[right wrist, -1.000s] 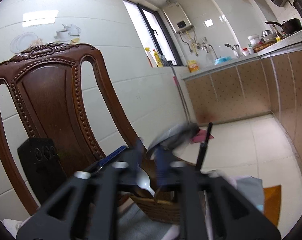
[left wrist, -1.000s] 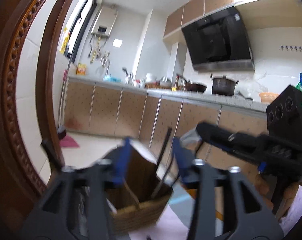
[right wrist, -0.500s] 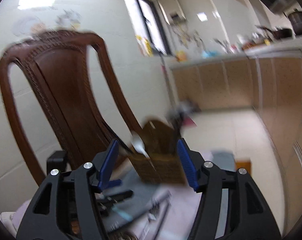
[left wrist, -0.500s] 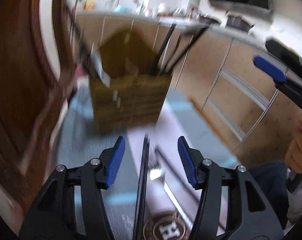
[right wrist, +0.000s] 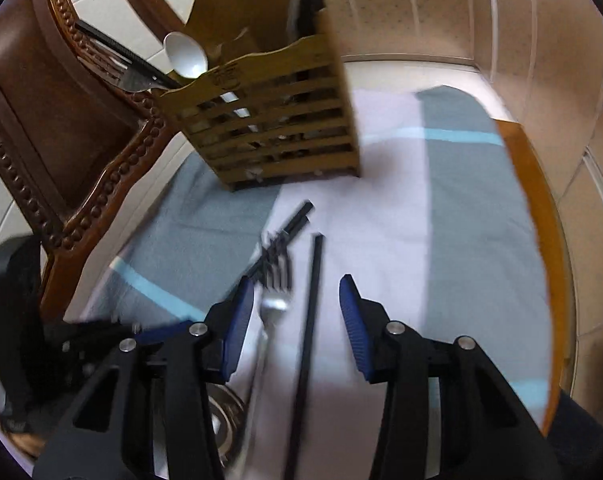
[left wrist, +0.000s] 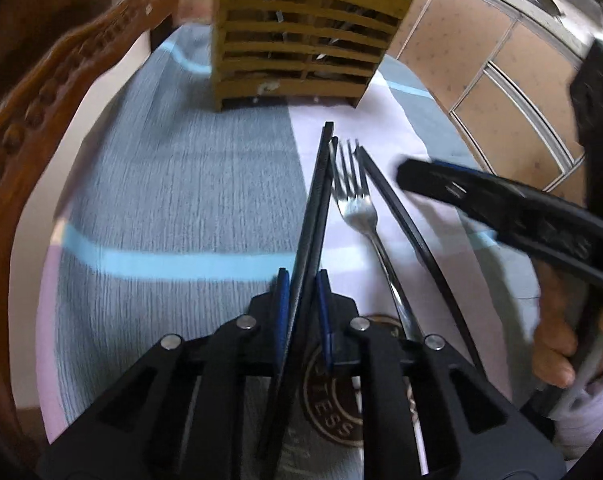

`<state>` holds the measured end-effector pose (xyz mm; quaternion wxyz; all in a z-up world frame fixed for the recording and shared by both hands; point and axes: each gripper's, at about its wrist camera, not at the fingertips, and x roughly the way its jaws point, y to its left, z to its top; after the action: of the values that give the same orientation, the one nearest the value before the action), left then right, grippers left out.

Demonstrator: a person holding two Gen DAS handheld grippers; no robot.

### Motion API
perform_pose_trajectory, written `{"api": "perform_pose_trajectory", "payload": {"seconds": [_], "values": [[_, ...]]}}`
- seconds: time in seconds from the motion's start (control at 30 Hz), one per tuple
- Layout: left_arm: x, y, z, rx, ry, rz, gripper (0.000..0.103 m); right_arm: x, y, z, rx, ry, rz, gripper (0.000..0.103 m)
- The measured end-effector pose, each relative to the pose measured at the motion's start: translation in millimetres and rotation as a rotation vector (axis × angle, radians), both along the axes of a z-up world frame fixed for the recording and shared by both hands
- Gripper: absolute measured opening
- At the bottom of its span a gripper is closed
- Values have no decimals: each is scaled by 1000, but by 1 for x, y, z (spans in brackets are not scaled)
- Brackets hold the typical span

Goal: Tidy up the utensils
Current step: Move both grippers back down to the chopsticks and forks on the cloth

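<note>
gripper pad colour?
Blue, ribbed, on black fingers. Clearest in the right wrist view: the right gripper pads.

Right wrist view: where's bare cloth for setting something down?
Free: the grey and white cloth right of the single black chopstick, out to the table edge. Also the grey cloth left of the chopstick pair. Crowded: the middle strip below the wooden utensil holder, where fork, chopsticks and both grippers sit.

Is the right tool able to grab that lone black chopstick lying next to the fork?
Probably yes. The right tool has just been closing but looks open, and the lone black chopstick lies between its pads, beside the fork. Nothing covers the chopstick.
</note>
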<state>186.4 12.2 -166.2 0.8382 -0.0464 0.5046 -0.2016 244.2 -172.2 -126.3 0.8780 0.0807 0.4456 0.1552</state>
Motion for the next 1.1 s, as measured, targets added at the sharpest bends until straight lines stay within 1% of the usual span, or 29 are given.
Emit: {"api": "perform_pose_trajectory", "payload": {"seconds": [0.07, 0.13, 0.17, 0.2, 0.23, 0.3, 0.37, 0.43, 0.5, 0.7, 0.77, 0.8, 0.93, 1.1], "values": [[-8, 6, -2, -25, 29, 17, 14, 11, 9, -7, -22, 16, 25, 45], [-19, 12, 0, -40, 39, 30, 14, 24, 19, -13, -54, 36, 50, 45], [-25, 14, 0, -43, 43, 38, 14, 28, 20, -16, -60, 42, 55, 43], [-29, 15, 0, -46, 48, 45, 14, 31, 22, -18, -57, 52, 66, 24], [-35, 18, -1, -53, 54, 55, 14, 34, 23, -21, -51, 77, 79, 13], [-44, 19, -1, -62, 57, 64, 16, 34, 19, -19, -26, 87, 77, 9], [-49, 16, 3, -63, 59, 69, 19, 32, 14, -17, -10, 96, 72, 8], [-54, 14, 3, -63, 59, 68, 21, 25, 5, -13, 0, 90, 59, 4], [-58, 9, 4, -63, 63, 58, 21, 17, -3, -10, -4, 92, 43, 3], [-64, -2, 6, -105, 91, 16, 22, -7, -41, 0, 9, 92, -6, 3], [-61, 0, 6, -131, 103, 17, 22, -14, -52, 4, -6, 83, -21, 3], [-57, 2, 5, -132, 106, 27, 23, -15, -57, 5, -8, 79, -29, 3], [-31, 4, 5, -114, 103, 58, 25, -13, -66, 5, -6, 78, -54, 3], [-6, -6, 7, -26, 64, 33, 27, -19, -69, -2, -6, 82, -61, 4]]}}
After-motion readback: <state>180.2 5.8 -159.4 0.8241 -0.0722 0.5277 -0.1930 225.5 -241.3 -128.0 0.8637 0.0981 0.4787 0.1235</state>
